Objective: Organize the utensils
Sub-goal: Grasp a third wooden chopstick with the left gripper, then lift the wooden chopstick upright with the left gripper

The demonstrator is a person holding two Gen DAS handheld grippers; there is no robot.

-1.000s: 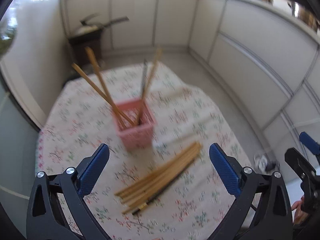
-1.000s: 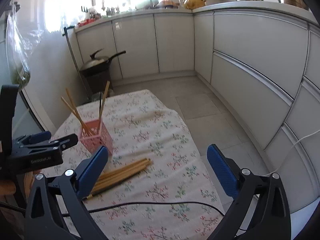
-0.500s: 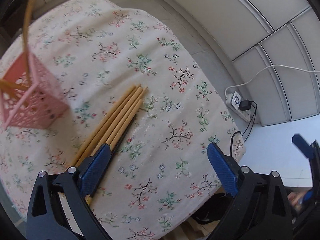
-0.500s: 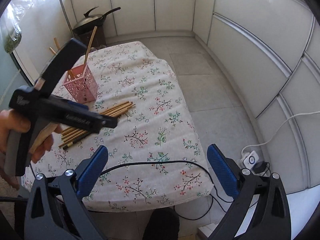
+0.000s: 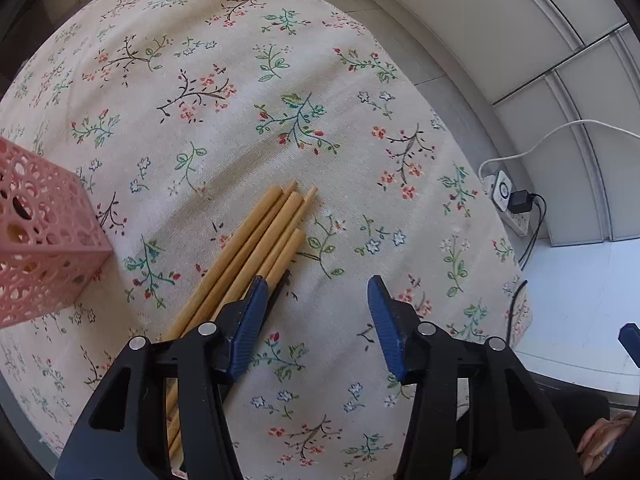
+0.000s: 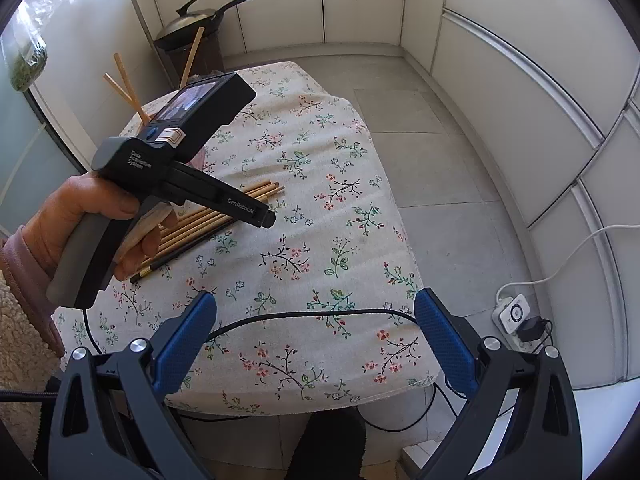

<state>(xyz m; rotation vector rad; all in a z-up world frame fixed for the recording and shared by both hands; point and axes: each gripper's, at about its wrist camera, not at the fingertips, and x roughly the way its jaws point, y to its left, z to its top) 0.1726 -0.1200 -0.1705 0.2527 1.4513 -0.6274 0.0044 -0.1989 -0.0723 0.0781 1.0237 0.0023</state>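
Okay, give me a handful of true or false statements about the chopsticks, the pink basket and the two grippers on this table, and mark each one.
1. A bundle of chopsticks lies flat on the flowered tablecloth. True.
2. The left gripper has a chopstick clamped between its pads. False: its jaws are closing with only cloth between them; the bundle lies under and beside one finger.
3. The pink basket is lying on its side. False: it stands upright beside the bundle.
4. The right gripper is open and holds nothing. True.
5. Some chopsticks already stick up behind the left gripper in the right wrist view. True.
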